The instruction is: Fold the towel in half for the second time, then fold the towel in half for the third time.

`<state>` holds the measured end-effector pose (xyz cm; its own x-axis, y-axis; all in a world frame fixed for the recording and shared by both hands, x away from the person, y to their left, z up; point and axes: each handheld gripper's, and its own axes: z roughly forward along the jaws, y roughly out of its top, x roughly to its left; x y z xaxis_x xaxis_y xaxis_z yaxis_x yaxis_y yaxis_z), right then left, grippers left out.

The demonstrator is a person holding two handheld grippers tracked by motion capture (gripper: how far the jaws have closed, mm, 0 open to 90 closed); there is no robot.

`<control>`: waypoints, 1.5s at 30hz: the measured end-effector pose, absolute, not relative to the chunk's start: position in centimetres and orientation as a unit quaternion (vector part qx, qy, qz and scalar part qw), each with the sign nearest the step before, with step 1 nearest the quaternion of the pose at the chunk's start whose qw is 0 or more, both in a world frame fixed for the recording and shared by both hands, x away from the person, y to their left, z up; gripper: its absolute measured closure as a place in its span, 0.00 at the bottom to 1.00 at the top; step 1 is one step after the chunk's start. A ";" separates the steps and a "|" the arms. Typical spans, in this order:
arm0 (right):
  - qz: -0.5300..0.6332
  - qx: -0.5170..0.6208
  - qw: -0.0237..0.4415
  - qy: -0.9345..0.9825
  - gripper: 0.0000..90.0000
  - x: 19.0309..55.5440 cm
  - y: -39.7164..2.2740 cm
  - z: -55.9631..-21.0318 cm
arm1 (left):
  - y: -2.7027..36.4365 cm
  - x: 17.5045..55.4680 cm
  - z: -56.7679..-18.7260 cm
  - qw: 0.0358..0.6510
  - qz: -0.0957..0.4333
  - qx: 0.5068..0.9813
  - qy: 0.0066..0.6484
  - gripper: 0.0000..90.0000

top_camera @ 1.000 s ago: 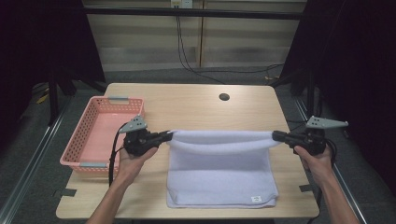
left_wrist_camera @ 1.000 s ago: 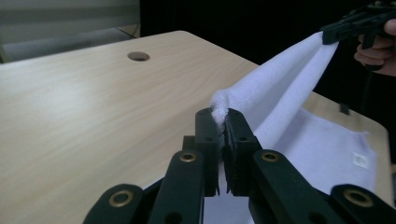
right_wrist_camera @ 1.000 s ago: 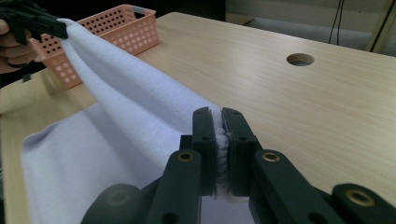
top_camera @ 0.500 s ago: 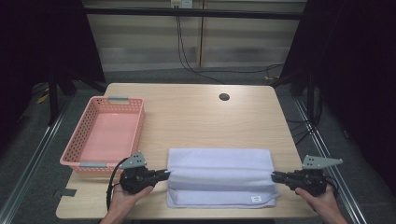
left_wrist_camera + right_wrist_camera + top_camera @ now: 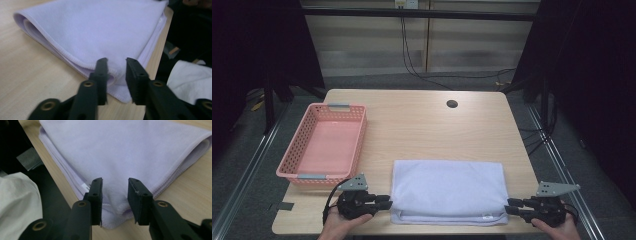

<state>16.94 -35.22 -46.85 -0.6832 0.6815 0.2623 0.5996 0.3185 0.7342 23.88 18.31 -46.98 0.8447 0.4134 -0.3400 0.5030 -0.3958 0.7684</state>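
Fold landing | left tool point(image 5: 386, 202) and right tool point(image 5: 510, 210) just opening – jaws parting, letting go the towel point(image 5: 448, 189) corners | towel lying doubled on worktop point(image 5: 422, 125) – pink basket point(image 5: 287, 172) waiting nearby

Lighting's pretty even on the table point(image 5: 422, 125) in the high view, soft overhead light, no harsh glare on the wood, just faint shadows under the pink basket point(image 5: 324, 142) and along the towel point(image 5: 447, 187) edge. Everything around the table drops off into near black, so the room sides are basically unreadable. High view is a bit soft and low-res, with slight bending of straight lines near the edges. Both gripper views are brighter and closer: the towel folds look fairly sharp, while each tool's black jaws at the bottom are blurry and out of focus, and the dark corners lose all detail
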 end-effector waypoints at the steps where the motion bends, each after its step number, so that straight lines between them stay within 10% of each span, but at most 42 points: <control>1: 0.435 0.397 0.050 0.807 0.69 16.8 -35.3 -46.6 | 18.4 24.1 -46.8 0.483 -0.044 0.827 0.285 0.73; 15: 0.367 0.454 0.087 0.807 0.51 22.4 -32.3 -48.5 | 13.6 30.4 -49.0 0.420 -0.033 0.852 0.309 0.67; 26: 0.336 0.476 0.131 0.802 0.71 24.4 -34.1 -49.3 | 10.7 31.2 -49.8 0.419 -0.026 0.855 0.303 0.57; 31: 0.343 0.477 0.139 0.797 0.52 24.4 -34.3 -49.0 | 9.7 31.9 -49.4 0.425 -0.022 0.847 0.317 0.52; 45: 0.421 0.377 0.075 0.821 0.41 21.3 -25.7 -46.8 | 10.8 33.7 -47.3 0.447 0.005 0.836 0.320 0.37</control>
<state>21.25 -25.68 -46.82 -0.7041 0.6827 0.1953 0.5570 0.3605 0.7482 33.71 10.79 -47.33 0.7954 0.5388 -0.2776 0.5302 -0.3964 0.7495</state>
